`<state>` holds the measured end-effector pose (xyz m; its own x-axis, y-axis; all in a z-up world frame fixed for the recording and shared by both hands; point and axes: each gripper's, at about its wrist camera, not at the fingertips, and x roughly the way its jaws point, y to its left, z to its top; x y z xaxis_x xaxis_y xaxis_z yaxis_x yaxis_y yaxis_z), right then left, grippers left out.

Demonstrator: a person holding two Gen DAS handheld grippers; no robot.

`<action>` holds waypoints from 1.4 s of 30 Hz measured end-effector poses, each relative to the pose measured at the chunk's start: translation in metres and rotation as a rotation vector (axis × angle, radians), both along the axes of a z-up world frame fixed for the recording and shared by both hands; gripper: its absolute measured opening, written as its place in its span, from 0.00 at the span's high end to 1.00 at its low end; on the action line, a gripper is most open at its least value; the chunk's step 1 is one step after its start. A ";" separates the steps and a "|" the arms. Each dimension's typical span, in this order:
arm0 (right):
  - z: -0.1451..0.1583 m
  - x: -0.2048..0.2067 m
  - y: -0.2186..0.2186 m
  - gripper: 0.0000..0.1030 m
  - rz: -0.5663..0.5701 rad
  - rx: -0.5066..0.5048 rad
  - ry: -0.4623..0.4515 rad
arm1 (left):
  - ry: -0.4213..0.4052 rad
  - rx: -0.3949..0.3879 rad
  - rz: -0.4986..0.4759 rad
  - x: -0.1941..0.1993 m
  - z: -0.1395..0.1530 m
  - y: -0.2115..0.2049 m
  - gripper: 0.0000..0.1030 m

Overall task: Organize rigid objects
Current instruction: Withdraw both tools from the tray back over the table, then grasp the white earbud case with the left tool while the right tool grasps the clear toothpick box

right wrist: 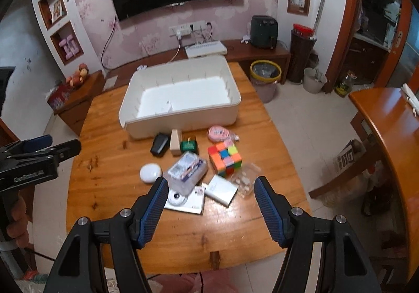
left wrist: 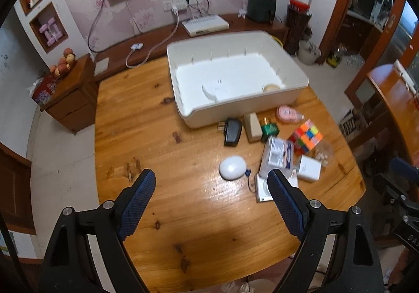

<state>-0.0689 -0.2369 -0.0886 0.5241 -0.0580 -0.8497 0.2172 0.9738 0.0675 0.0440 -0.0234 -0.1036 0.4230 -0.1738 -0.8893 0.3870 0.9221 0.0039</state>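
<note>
A white bin [left wrist: 293, 95] [right wrist: 183, 124] stands on the far half of the wooden table [left wrist: 146, 115] [right wrist: 110, 120]. In front of it lies a cluster: black charger [left wrist: 232, 131] [right wrist: 159, 147], beige block [left wrist: 252, 127] [right wrist: 175, 145], green box [left wrist: 269, 129] [right wrist: 189, 145], pink round case [left wrist: 287, 114] [right wrist: 218, 133], colour cube [left wrist: 307, 138] [right wrist: 225, 158], clear plastic box [left wrist: 278, 154] [right wrist: 187, 172], white egg-shaped case [left wrist: 232, 167] [right wrist: 150, 173], white adapter [left wrist: 309, 168] [right wrist: 221, 190]. My left gripper [left wrist: 210, 176] hangs open above the table near the egg-shaped case. My right gripper [right wrist: 210, 183] is open over the adapter.
A flat white card with a disc [right wrist: 185, 200] lies under the clear box. A small clear bag [right wrist: 246, 180] sits right of the adapter. A bin with a yellow rim [right wrist: 265, 80] stands on the floor beyond the table. Another wooden table [right wrist: 387, 136] is at right.
</note>
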 end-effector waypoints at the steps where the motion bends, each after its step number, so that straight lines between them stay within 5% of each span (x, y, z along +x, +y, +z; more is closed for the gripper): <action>1: -0.003 0.000 0.002 0.33 0.003 0.007 0.012 | 0.009 0.008 -0.009 0.001 -0.006 0.000 0.13; 11: -0.032 0.014 0.005 0.33 0.013 0.056 0.087 | 0.061 0.094 -0.110 0.016 -0.082 -0.005 0.13; 21: -0.087 0.056 0.003 0.33 -0.025 0.212 0.221 | 0.117 0.125 -0.244 0.042 -0.139 -0.022 0.13; 33: -0.157 0.133 -0.004 0.33 -0.173 0.371 0.385 | 0.144 0.141 -0.427 0.049 -0.159 -0.041 0.13; 42: -0.185 0.165 0.008 0.33 -0.189 0.313 0.513 | 0.187 0.142 -0.542 0.051 -0.165 -0.052 0.13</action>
<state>0.0965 -0.2286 -0.2735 0.0503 0.1825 -0.9819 0.4640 0.8664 0.1848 0.0953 -0.0759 -0.2685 0.1410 -0.1950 -0.9706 0.8088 0.5881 -0.0007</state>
